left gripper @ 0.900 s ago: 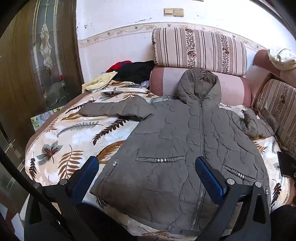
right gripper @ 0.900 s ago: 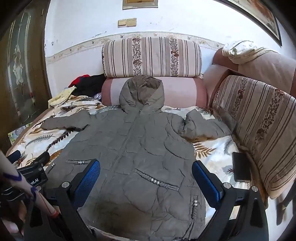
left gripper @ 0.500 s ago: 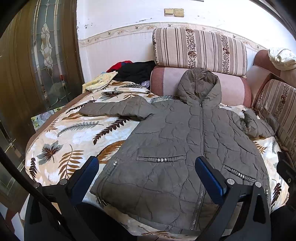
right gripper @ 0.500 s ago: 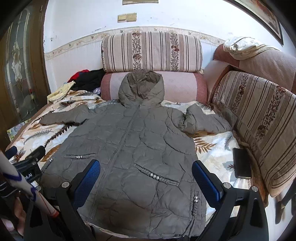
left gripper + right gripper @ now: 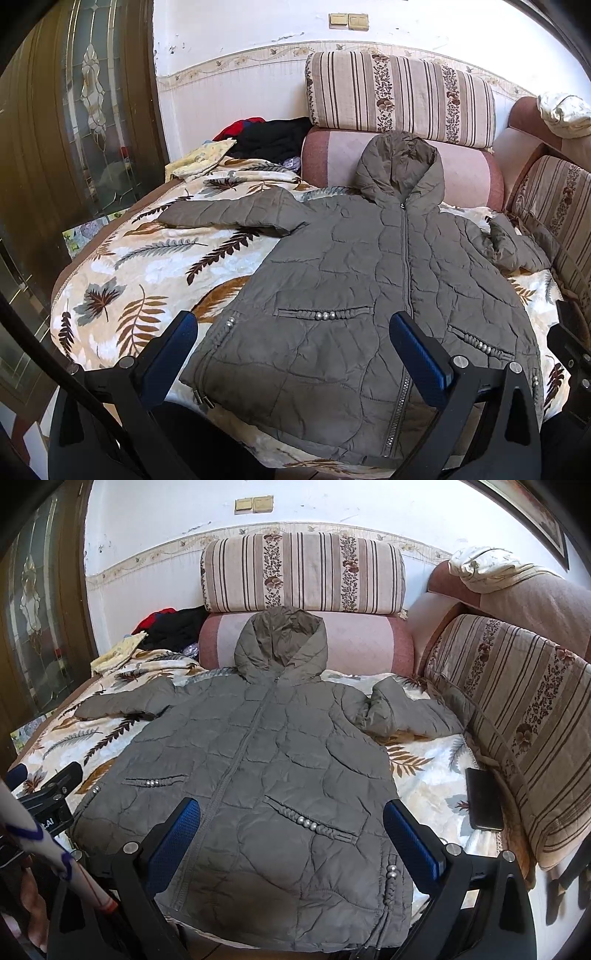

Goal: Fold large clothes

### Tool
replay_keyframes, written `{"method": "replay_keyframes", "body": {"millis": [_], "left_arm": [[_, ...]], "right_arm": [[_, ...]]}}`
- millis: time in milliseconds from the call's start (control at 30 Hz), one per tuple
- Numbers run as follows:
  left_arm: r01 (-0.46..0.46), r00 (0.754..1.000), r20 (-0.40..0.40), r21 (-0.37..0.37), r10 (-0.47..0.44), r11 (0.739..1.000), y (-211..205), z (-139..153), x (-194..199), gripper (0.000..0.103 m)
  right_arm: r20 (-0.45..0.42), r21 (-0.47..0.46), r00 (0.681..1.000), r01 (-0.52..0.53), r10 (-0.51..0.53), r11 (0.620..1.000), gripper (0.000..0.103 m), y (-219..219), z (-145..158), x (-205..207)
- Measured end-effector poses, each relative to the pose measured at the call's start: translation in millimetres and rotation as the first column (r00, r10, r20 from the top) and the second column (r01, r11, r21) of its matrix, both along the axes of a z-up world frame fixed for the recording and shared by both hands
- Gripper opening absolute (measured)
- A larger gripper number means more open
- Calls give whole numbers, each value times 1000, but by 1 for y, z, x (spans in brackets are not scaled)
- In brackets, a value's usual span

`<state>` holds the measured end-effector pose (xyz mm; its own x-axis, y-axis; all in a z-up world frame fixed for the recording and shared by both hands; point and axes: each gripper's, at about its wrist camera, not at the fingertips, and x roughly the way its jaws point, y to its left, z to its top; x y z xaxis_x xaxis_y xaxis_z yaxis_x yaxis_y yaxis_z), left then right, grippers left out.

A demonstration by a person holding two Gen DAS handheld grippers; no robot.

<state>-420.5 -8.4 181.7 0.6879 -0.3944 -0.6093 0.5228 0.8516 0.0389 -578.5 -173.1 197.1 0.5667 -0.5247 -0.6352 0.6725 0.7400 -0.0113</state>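
Leaf-print bedspread point(image 5: 147, 266) bears the jacket point(image 5: 351, 295), phone point(image 5: 484, 799) beside; both grippers' jaws gape empty.

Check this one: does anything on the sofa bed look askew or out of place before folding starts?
The quilted hooded jacket lies flat and zipped, but its right-hand sleeve is bunched and bent, unlike the straight one. A dark phone lies beside the striped cushion.
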Motion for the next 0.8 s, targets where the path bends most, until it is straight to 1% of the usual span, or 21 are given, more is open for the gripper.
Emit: {"method": "replay_keyframes", "body": {"millis": [67, 133, 367, 667, 800], "left_arm": [[0, 1000, -2, 4, 0, 1000, 0, -1, 0, 103], [-2, 1000, -5, 4, 2, 1000, 0, -3, 1, 103], [0, 1000, -2, 17, 0, 1000, -4, -9, 0, 103], [2, 1000, -9, 34, -2, 999, -8, -12, 0, 103], [4, 1000, -11, 37, -3, 999, -9, -12, 1, 103]], "right_arm": [[-5, 11, 1000, 0, 0, 1000, 101, -1, -1, 0], [1, 2, 1000, -2, 2, 1000, 101, -2, -2, -1], [-27, 31, 1000, 6, -5, 999, 101, -4, -6, -2], [-39, 60, 999, 9, -6, 998, 101, -9, -10, 0], [-38, 53, 999, 9, -7, 999, 101, -13, -15, 1]]}}
